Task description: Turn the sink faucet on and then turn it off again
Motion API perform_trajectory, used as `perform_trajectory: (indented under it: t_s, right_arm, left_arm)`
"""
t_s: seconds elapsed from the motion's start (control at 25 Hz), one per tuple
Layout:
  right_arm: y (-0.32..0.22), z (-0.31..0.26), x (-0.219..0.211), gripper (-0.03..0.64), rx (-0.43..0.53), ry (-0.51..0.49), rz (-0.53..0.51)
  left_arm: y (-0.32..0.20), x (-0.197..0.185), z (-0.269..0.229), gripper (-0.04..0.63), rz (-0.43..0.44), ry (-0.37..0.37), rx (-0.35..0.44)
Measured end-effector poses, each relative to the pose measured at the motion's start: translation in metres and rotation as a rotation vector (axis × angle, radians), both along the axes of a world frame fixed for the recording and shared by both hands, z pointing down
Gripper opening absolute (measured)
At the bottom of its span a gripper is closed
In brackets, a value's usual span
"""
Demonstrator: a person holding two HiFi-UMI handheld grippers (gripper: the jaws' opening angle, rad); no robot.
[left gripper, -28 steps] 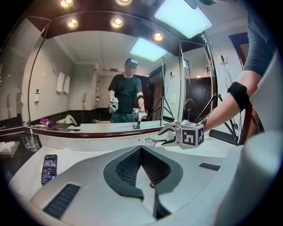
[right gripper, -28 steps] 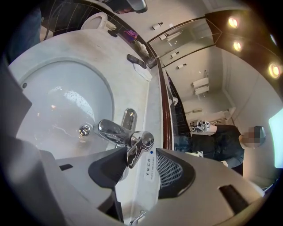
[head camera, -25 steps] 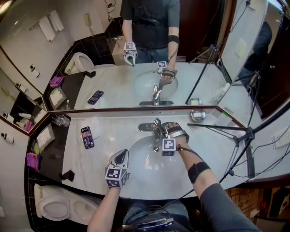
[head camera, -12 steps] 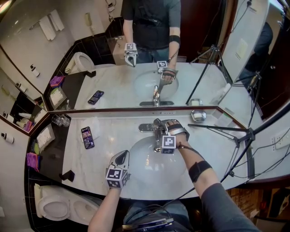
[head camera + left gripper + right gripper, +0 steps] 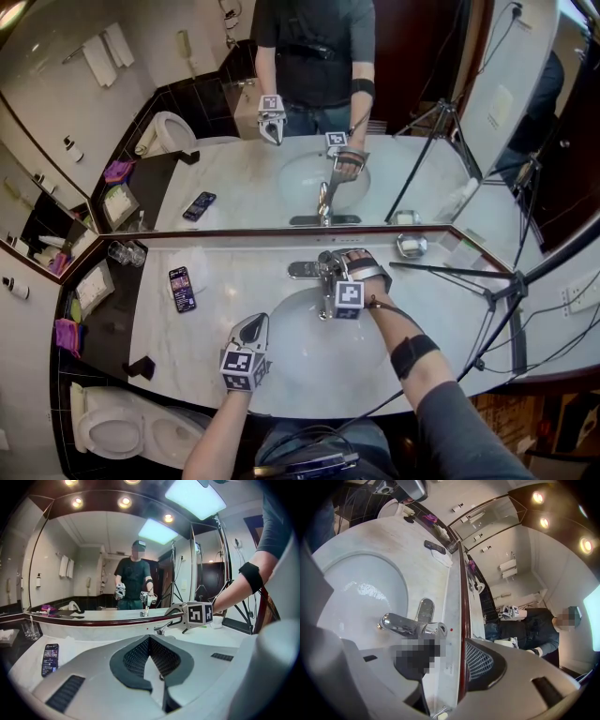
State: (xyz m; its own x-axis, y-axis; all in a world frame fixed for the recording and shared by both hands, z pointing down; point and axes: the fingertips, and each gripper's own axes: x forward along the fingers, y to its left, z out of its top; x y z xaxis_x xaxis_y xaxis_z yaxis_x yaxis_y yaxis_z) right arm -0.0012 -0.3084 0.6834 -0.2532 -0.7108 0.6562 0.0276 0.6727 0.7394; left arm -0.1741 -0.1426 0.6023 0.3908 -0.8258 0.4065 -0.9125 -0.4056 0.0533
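the chrome lever faucet (image 5: 407, 626) stands behind the white oval basin (image 5: 292, 349), the right gripper (image 5: 337, 269) at it with jaws apart, while the left gripper (image 5: 249, 330) hangs closed, empty, over the basin's front-left rim.

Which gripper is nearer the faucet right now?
Right. The right gripper is at the faucet, jaws apart beside its body. The left gripper hangs well short of it, jaws together, over the basin's front left rim.

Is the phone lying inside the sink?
No, the phone lies flat on the counter beside the sink, not in it.
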Motion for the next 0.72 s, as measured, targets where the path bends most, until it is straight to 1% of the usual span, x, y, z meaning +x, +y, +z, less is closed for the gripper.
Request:
perform_trajectory:
  t_s: [0.32,0.56,0.72]
  right_arm:
    - [-0.0051,-0.0026,-0.0017,0.227,-0.013,0.007,0.003]
    - [-0.0066,-0.004,-0.0017,0.227,-0.02,0.004,0.015]
    - [-0.005,-0.0032,0.0008,0.233,-0.02,0.025,0.018]
  left_arm:
    - [-0.0033,-0.0009,0.0008,0.0,-0.009,0.012,0.001]
    - [-0.004,0.0062,0.0029,0.0,-0.005,0.018,-0.003]
    - [-0.0007,0.0073,0.0014,0.0,-0.006,0.02,0.0]
